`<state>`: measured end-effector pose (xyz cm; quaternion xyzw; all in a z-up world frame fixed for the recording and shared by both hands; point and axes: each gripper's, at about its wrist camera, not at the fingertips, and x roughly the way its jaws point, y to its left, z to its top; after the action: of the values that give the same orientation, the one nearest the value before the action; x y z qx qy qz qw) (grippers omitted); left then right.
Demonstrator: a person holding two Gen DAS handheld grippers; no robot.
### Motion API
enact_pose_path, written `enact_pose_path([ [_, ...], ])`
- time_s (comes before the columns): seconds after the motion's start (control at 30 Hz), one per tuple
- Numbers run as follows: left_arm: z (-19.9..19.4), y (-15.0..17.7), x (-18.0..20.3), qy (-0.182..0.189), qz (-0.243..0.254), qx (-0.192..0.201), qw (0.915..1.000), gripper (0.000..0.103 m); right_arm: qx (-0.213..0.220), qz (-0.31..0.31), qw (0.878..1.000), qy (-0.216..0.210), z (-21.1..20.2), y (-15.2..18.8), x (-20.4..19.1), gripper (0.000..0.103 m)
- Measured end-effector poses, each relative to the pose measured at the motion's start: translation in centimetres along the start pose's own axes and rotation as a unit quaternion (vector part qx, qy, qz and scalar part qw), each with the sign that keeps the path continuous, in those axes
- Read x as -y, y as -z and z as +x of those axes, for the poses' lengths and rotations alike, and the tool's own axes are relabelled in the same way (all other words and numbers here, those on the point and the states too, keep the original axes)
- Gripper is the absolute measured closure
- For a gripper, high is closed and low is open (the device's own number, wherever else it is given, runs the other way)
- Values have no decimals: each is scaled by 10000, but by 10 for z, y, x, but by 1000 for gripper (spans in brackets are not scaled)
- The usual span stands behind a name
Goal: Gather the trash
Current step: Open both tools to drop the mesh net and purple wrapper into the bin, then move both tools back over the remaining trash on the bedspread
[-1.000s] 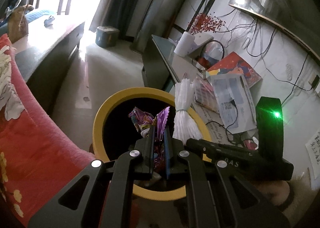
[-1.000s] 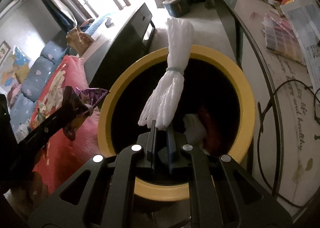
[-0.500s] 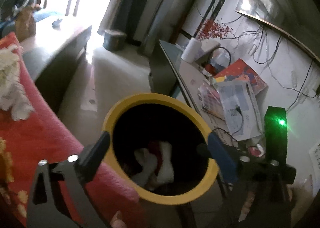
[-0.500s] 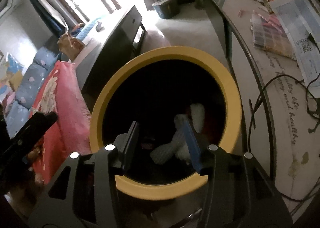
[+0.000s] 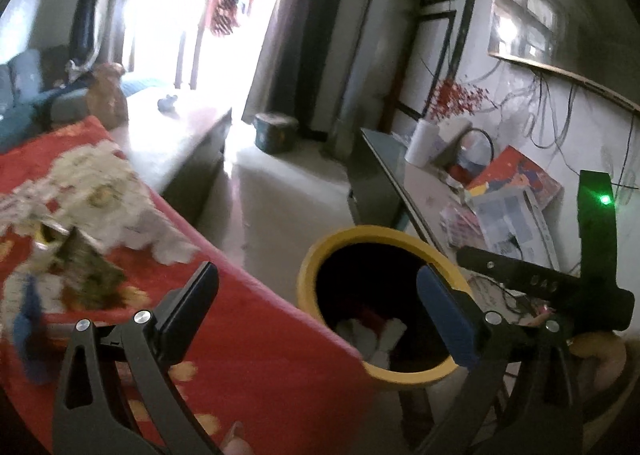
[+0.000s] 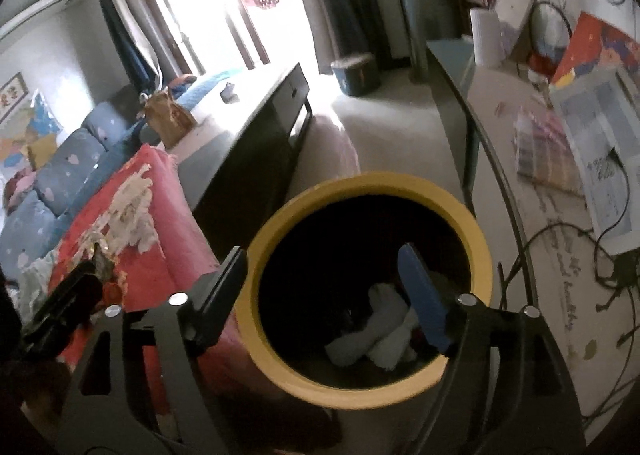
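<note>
A yellow-rimmed round bin (image 6: 280,215) stands between a red bed cover and a glass desk; it also shows in the left wrist view (image 5: 356,236). A white bundle of plastic (image 6: 376,323) lies inside it, also seen from the left wrist (image 5: 372,335). My right gripper (image 6: 324,291) is open and empty above the bin mouth. My left gripper (image 5: 316,311) is open and empty over the bin's left edge and the red cover. A crumpled wrapper (image 5: 84,267) lies on the red cover at the left.
The red flowered bed cover (image 5: 240,335) borders the bin on the left. A glass desk (image 6: 520,183) with papers, cables and a white roll is on the right. A dark low cabinet (image 6: 256,143) and a small round box (image 6: 356,73) stand farther back on the floor.
Both grippers opened and dropped their loads: the purple wrapper and the white bundle went into the bin. Both have since lifted, the left one swinging left over the red cover.
</note>
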<state>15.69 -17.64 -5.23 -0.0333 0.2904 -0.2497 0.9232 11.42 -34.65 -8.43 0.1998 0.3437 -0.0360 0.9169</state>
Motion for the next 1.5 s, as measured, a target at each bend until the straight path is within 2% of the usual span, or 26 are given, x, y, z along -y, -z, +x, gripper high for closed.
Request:
enact_pose_path([
  [0.43, -62, -12, -56, -548, -199, 479, 9971, 7, 454, -550, 9973, -157, -20, -1, -60, 28],
  [0.53, -71, -16, -63, -588, -224, 528, 9966, 7, 617, -658, 9957, -213, -27, -1, -71, 19],
  [0.63, -82, -20, -69, -624, -209, 604, 9960, 7, 737, -785, 9939, -242, -31, -2, -84, 19],
  [1.07, -113, -28, -103, -814, -281, 751, 9935, 7, 755, -1056, 9901, -543, -35, 3, -125, 18],
  [1.5, -130, -20, -145, -1098, -560, 726, 9897, 7, 490, -1366, 9863, -790, -24, 17, -167, 18],
])
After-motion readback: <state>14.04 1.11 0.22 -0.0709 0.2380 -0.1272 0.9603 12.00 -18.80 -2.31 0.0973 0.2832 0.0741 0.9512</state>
